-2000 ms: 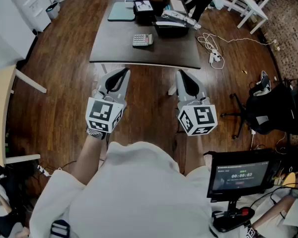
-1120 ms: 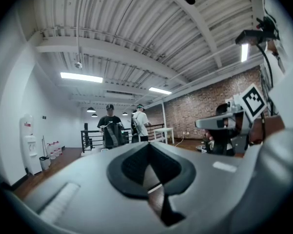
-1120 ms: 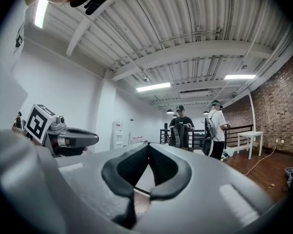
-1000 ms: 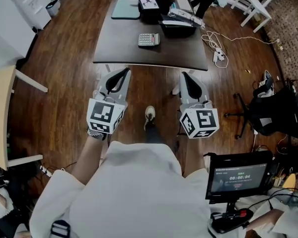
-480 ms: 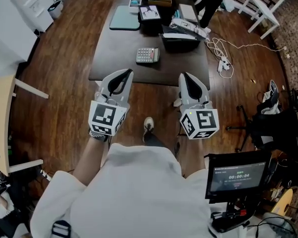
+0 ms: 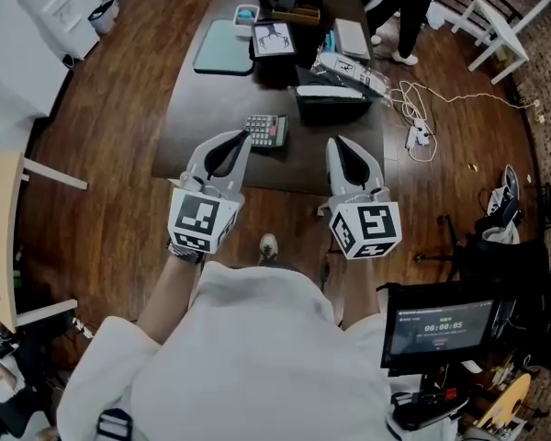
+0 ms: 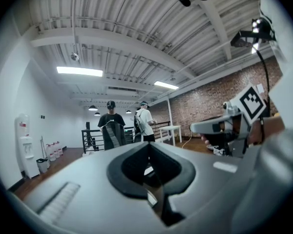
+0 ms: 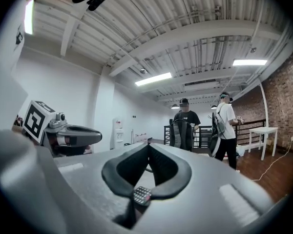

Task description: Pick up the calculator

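The calculator [image 6: 266,130], grey with dark keys and a red corner, lies near the front of the dark table [image 6: 197,145]. Both grippers point level at the table, side by side above its near edge. My left gripper [image 6: 243,135] is shut and empty, its tip just left of the calculator. About a hand's width right of the calculator, my right gripper [image 6: 334,141] is shut and empty. In the right gripper view the calculator [image 8: 142,195] shows low through the gap behind the closed tips [image 8: 149,144]. The left gripper view shows closed tips [image 7: 149,143] and no calculator.
A black open box [image 6: 331,106], a framed picture [image 6: 273,38] and a teal mat [image 6: 218,46] lie farther back on the table. Two people [image 8: 185,128] stand beyond its far end. Cables [image 6: 415,134] lie on the wooden floor at right. A monitor [image 6: 440,332] stands at lower right.
The person has walked forward: the table and calculator have come closer, and both shut grippers now reach over the table's near edge beside the calculator.
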